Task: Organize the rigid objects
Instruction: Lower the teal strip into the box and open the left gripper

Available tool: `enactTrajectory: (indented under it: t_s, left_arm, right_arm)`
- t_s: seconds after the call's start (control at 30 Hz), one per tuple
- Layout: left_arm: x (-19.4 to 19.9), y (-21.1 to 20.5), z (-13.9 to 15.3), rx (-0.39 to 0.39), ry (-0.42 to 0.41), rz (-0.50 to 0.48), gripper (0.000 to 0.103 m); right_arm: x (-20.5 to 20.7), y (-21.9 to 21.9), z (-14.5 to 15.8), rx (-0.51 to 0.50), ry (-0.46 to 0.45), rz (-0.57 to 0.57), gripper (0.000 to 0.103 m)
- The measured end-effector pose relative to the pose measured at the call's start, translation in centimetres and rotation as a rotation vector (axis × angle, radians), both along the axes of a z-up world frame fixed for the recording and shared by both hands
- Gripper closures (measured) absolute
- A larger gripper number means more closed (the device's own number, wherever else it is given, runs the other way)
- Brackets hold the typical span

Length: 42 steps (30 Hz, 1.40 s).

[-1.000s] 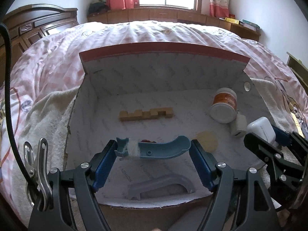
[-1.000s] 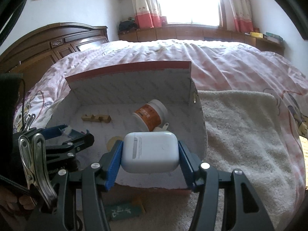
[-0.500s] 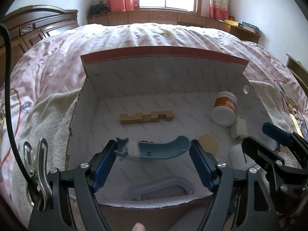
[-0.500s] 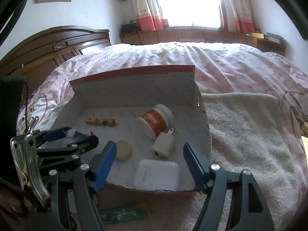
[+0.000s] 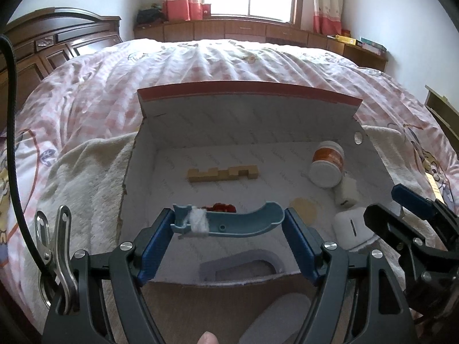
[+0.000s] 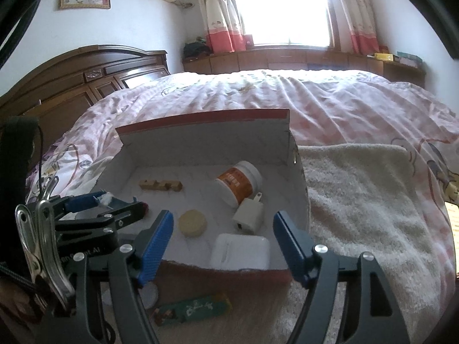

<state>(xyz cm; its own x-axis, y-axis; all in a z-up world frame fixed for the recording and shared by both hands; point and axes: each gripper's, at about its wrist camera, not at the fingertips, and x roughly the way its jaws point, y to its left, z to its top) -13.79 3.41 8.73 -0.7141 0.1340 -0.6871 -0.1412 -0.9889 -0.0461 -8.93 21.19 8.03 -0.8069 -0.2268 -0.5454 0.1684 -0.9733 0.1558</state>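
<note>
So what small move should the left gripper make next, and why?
Probably lower and open. The left gripper holds the blue curved piece above the box floor, over free space in front of the wooden block. The right gripper is open, its white case already inside.

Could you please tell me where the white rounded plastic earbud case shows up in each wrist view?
Left wrist view: the white rounded plastic earbud case lies low right, in the box's near right corner.
Right wrist view: the case lies low centre, between the open right tongs.
Shared landmark: the orange-labelled white jar lying farther back.
</note>
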Motion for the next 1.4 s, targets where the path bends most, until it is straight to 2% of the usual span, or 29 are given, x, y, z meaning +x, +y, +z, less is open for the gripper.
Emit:
enactTrajectory:
  t_s: [0.73,1.23,1.4]
  left_arm:
    - [5.3,-0.8,1.1,0.017,0.02,0.006,0.025]
    - [9.7,-1.9,-0.5,0.033,-0.007,-0.002,0.025]
    - [9.8,-1.9,-0.6,0.039,-0.009,-0.008,0.025]
  right_arm:
    - [5.1,0.1,-0.1,-0.013,-0.025,0.007,0.027]
    - [9.7,-0.2,-1.6,-0.003,-0.075,0.015,0.027]
    - [10.6,-0.6,-2.4,0.002,-0.093,0.027,0.027]
